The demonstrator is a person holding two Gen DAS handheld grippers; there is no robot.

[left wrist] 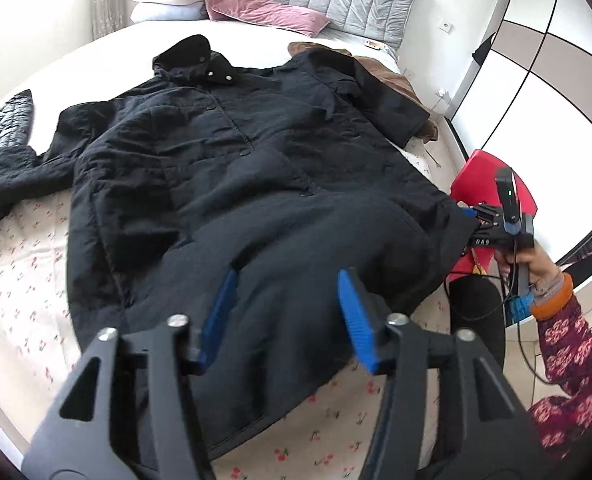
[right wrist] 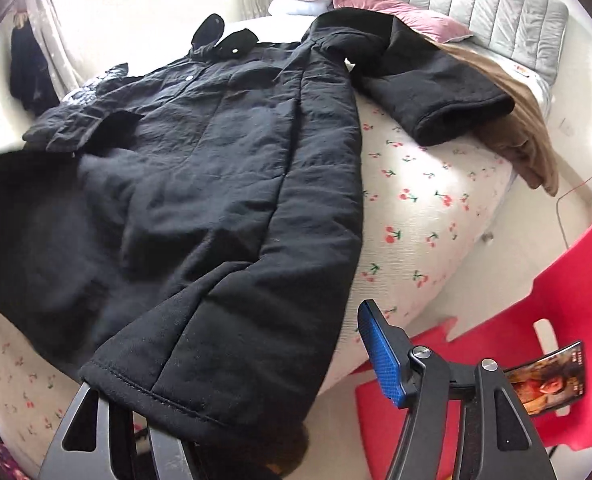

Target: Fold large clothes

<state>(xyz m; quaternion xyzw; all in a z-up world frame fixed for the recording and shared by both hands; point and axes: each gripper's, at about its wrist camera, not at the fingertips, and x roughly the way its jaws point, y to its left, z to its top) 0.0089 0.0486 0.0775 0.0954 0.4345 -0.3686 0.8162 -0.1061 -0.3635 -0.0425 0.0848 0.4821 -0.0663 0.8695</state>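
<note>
Beside coat (right wrist: pixel 199 184) hem, right tongs (right wrist: pixel 255 360) agape

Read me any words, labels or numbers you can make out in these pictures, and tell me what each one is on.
"DAS": white letters on the black body of the right claw.
Phone screen on the red chair: shows a picture with small characters, too blurred to read.
Black coat: no readable label.

**Readable markings**

The only lettering that can be read sits on the black body of the right gripper (left wrist: pixel 466 213), seen from the left wrist camera: small white characters that look like "DAS", though the view is too small to be sure. The phone screen (right wrist: pixel 546 380) on the red chair (right wrist: pixel 568 280) shows a picture with tiny illegible characters.
</note>
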